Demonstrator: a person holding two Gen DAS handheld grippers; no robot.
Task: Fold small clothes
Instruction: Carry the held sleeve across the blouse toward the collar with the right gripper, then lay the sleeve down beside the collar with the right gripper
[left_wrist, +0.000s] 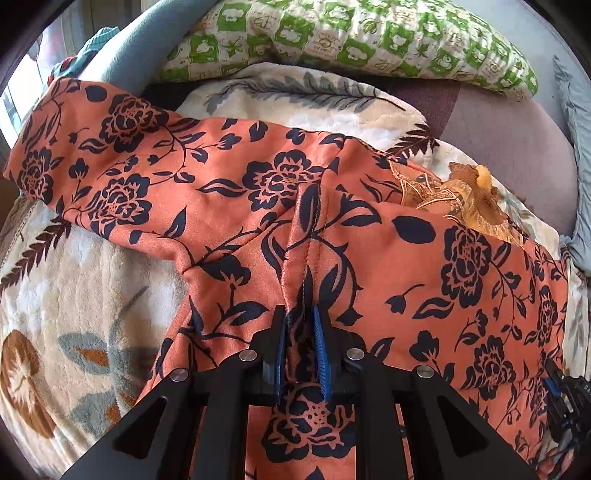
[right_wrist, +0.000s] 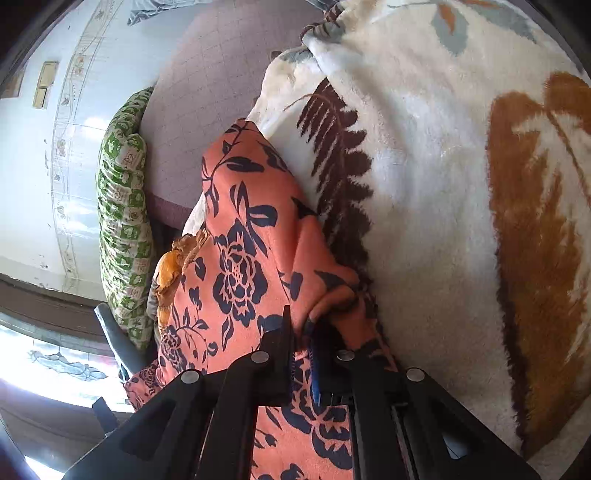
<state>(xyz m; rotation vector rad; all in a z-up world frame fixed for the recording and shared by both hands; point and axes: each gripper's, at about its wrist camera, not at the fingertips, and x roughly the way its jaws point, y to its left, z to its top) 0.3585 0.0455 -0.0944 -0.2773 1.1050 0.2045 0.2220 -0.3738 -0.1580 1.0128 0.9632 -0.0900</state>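
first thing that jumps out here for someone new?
The orange floral garment, spread across a cream leaf-print blanket and filling both views. Both grippers pinch it: the left gripper at a stitched seam, the right gripper at a bunched edge. A green-checked pillow lies behind.

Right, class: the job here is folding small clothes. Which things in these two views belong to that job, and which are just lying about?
Part of the job:
orange floral garment
left gripper, shut on its seam
right gripper, shut on its edge

Just lying about:
leaf-print blanket, under the garment
green patterned pillow
grey-blue cloth
mauve sheet
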